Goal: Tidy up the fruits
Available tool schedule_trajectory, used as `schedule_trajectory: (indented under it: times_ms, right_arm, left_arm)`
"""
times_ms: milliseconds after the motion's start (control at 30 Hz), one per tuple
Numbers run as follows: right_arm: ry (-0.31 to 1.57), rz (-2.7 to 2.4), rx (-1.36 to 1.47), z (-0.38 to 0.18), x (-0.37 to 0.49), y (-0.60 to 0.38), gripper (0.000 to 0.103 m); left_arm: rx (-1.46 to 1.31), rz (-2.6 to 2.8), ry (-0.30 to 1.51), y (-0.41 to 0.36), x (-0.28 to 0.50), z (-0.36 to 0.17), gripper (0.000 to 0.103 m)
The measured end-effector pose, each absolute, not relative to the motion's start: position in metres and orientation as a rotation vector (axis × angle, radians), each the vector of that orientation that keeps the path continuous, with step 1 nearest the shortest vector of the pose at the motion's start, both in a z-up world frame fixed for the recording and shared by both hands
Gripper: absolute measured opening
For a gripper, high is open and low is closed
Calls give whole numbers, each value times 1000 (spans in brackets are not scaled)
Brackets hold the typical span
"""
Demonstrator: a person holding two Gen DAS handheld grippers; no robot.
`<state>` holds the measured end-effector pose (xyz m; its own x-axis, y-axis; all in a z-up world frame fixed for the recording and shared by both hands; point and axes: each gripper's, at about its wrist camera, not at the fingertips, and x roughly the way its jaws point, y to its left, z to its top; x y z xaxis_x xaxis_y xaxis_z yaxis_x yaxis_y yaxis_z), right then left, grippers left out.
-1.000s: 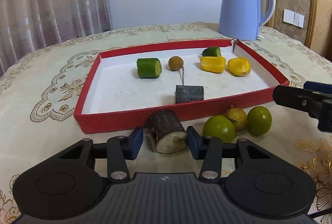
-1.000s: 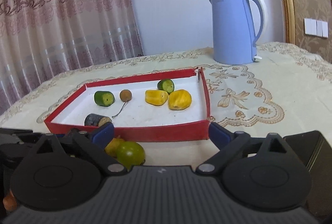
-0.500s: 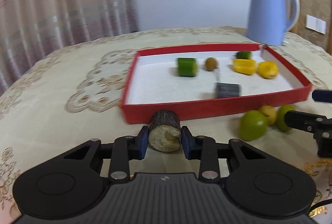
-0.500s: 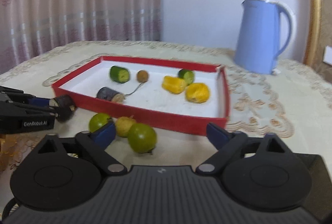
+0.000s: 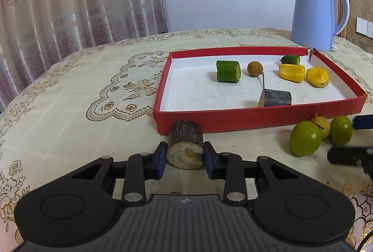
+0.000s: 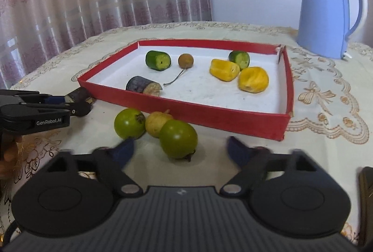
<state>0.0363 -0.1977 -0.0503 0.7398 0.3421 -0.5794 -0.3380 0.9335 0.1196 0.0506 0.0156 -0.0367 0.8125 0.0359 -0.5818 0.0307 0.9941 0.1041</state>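
The left claw [image 5: 185, 160] is clenched on a dark-skinned stub [image 5: 185, 147], its blue pads [image 5: 160, 160] pressing both sides and the pale cut face turned back toward the camera. The stub sits just outside the red tray [image 5: 256, 115], close against the near wall by the tray's 7 o'clock corner; whether it rests on the table [image 5: 70, 112] or is lifted a little I cannot tell.

The right claw [image 6: 180, 149] is released and its jaws are opening, blurred with the motion. A green fruit [image 6: 178, 139] lies on the cloth between the tips, touched by neither. At its 10 o'clock, touching it, is a yellowish fruit [image 6: 157, 123], and beyond that a second green one [image 6: 129, 123]. All three lie outside the tray, just off its near wall.

Inside the tray, from the right wrist view: a cucumber piece [image 6: 158, 60] at 11 o'clock, a small brown fruit [image 6: 185, 60] with a long stem beside it, a second cucumber piece [image 6: 239, 59] at 1 o'clock, two yellow chunks [image 6: 253, 79] just below that, and another dark stub [image 6: 143, 87] at 8 o'clock near the front wall.

A blue kettle [image 6: 331, 12] stands beyond the tray's 1 o'clock corner.
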Motion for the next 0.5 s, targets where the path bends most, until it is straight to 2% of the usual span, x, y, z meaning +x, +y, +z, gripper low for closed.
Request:
schedule_trajectory:
  times_ms: [133,167,233,267,300,500]
  right_arm:
    - [602,314,-46,-48,29,-192,103]
    - [603,312,-46,-48,29,-193,103]
    - [648,319,-29,-51,32,-196,103]
    - [653,319,-19,-51,32,-198,103]
    - [648,319,-13,-51,31,-199,103]
    - [662,290,-61,-53,31,-192,103]
  left_arm:
    - [111,10,620,15,50,-37,33]
    - [116,15,619,14,50,-38,37]
    - [142,48,606,13,49,-39,54]
    - [146,59,604,14,50,-39,68]
    - [139,52,601,15,49,-39,72]
    - [141,17,599,14,50,-38,70]
